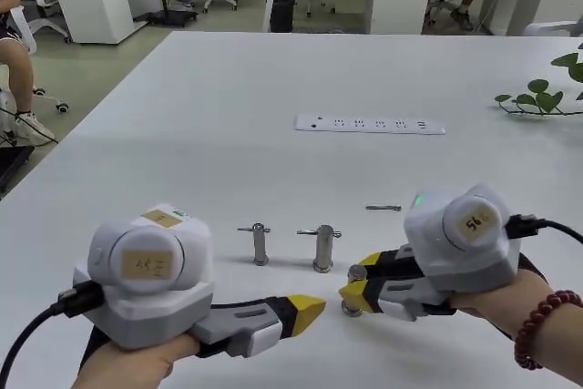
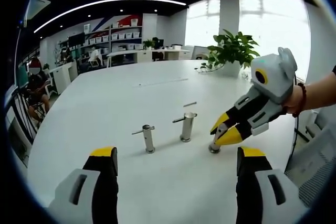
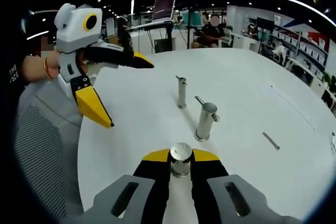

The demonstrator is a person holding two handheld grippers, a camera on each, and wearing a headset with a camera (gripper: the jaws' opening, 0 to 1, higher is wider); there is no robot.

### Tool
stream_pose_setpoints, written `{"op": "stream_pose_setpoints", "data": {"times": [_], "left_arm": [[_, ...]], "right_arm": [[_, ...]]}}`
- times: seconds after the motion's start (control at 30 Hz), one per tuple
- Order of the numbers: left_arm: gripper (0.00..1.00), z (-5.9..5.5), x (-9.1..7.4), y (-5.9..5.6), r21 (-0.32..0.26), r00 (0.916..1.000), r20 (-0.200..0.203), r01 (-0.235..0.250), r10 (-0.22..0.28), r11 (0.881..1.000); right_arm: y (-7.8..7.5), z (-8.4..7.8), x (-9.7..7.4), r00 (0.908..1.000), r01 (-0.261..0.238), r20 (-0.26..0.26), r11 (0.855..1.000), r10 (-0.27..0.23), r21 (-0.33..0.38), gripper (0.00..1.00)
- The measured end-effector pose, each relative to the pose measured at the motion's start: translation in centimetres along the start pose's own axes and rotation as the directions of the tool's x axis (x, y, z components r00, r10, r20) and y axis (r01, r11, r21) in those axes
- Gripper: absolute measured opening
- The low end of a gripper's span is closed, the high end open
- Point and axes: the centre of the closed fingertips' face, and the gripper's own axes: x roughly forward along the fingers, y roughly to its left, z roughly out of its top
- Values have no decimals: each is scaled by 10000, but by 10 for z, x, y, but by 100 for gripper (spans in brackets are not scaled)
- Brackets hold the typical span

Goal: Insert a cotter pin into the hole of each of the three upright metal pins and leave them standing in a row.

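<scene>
Two upright metal pins (image 1: 260, 243) (image 1: 323, 249) stand side by side on the white table, each with a cotter pin through its top. They also show in the left gripper view (image 2: 149, 139) (image 2: 186, 127) and the right gripper view (image 3: 181, 92) (image 3: 206, 120). My right gripper (image 1: 357, 285) is shut on a third upright pin (image 3: 180, 159) (image 2: 214, 146), which stands on the table to their right. No cotter pin shows in it. A loose cotter pin (image 1: 383, 208) (image 3: 271, 140) lies behind. My left gripper (image 1: 302, 311) (image 2: 177, 155) is open, in front of the pins.
A white power strip (image 1: 370, 124) lies across the middle of the table. A potted plant (image 1: 545, 97) reaches in at the right edge. Office desks, chairs and seated people are beyond the table's far edge.
</scene>
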Motion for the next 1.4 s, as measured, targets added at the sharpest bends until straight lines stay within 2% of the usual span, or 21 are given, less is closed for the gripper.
{"op": "stream_pose_setpoints", "data": {"times": [0.13,0.4,0.53,0.63,0.73,1.13,1.4], "left_arm": [[94,0,0,1,5,10000,-2,-17,17,10000],[94,-1,0,-1,10,10000,-63,16,-16,10000],[94,-1,0,1,-47,10000,-48,-78,78,10000],[94,-1,0,1,-44,10000,0,-84,84,10000],[94,1,0,1,-82,9999,103,-87,88,9999],[94,5,0,0,-184,9994,338,-49,55,9998],[94,4,0,1,-207,9994,328,-80,86,9998]], "right_arm": [[0,0,0,10000,42,82,9998,-44,190,9],[3,-1,-3,9999,21,138,9993,-26,362,18],[5,-3,-9,9999,-58,165,9989,50,471,21],[6,-3,-15,9995,-169,297,9955,142,931,25],[5,-3,-21,9989,-201,437,9939,154,1088,26],[-5,-4,-40,9977,-194,670,9867,87,1614,33],[-20,-1,-50,9966,-42,813,9829,-109,1840,31]]}}
